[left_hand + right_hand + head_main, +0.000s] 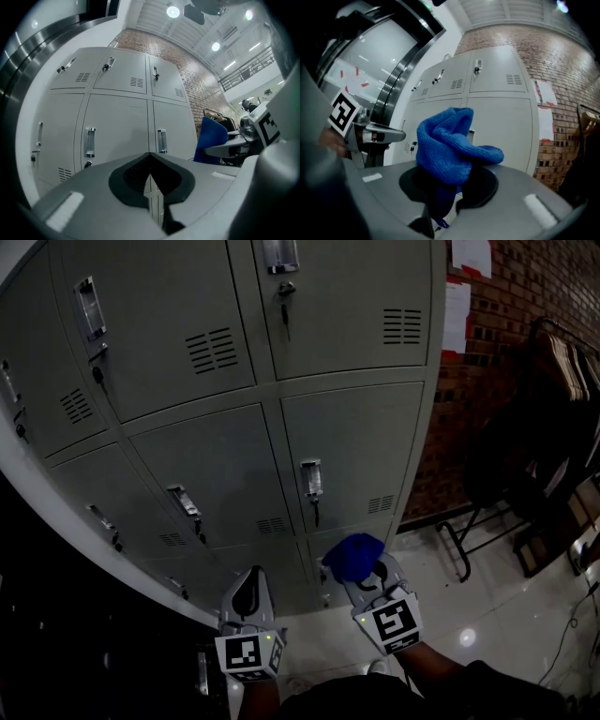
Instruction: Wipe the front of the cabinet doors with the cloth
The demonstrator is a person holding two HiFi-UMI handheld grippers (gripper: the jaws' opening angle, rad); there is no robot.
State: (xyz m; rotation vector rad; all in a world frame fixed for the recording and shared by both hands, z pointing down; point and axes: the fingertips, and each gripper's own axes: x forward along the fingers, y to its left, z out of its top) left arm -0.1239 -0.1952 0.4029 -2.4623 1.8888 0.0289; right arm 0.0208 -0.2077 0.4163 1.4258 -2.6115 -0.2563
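Clamping a bunched blue cloth (449,143), the right gripper (367,579) faces the cabinet doors (356,442) at twelve o'clock — left gripper (249,579), at its nine o'clock, jaws together, empty.

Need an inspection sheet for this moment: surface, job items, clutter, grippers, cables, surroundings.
Surface: grey cabinet doors, all shut, with handles and vent slots; the light is too dim to judge dirt.
Job's things: blue cloth, bunched, not touching the doors.
Clutter: dark rack with things on it, to the right of the cabinet.
Grippers: right hand-held gripper shut on the cloth; left hand-held gripper shut, empty.
Cables: thin cable on the floor, far right.
Surroundings: brick wall with paper sheets on it; glossy floor.
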